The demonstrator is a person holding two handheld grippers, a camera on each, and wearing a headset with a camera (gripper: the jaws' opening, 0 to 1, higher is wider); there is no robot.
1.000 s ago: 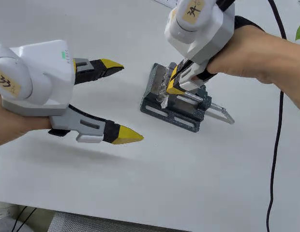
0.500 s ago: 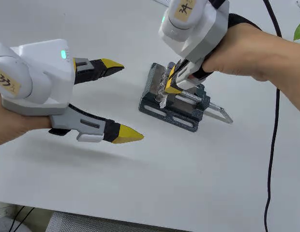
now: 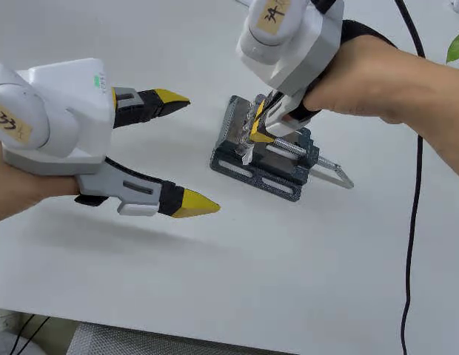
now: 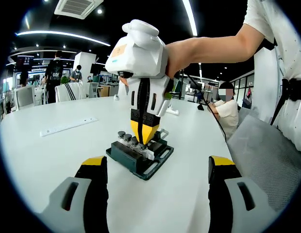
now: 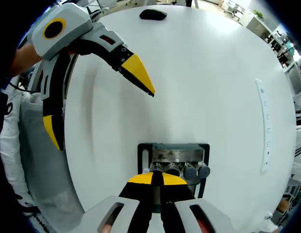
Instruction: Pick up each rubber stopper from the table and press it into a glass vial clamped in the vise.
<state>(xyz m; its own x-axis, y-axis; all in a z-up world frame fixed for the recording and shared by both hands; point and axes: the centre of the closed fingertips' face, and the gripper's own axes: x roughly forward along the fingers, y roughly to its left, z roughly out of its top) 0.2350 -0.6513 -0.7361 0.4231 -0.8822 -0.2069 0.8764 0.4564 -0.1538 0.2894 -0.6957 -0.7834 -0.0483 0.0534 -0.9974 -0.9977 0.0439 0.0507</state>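
Note:
A dark metal vise (image 3: 248, 168) stands on the white table and clamps a row of glass vials (image 5: 182, 170) with dark rubber stoppers (image 4: 122, 134) in their mouths. My right gripper (image 3: 258, 133) hangs tip-down over the vise, shut, its yellow tips on the end vial of the row (image 5: 158, 168). Whether a stopper sits between the tips is hidden. From the left gripper view the right gripper (image 4: 146, 133) comes down onto the vials above the vise (image 4: 138, 160). My left gripper (image 3: 186, 151) is held open to the left of the vise, nothing between its fingers.
A black cable (image 3: 418, 185) runs down the table's right side. A white power strip (image 5: 264, 126) and a small black object (image 5: 153, 14) lie farther off on the table. Bare tabletop lies in front of the vise. People sit in the background (image 4: 228, 104).
My right gripper has shifted slightly left and down along the vise, onto the vials. The left gripper has stayed where it was, open.

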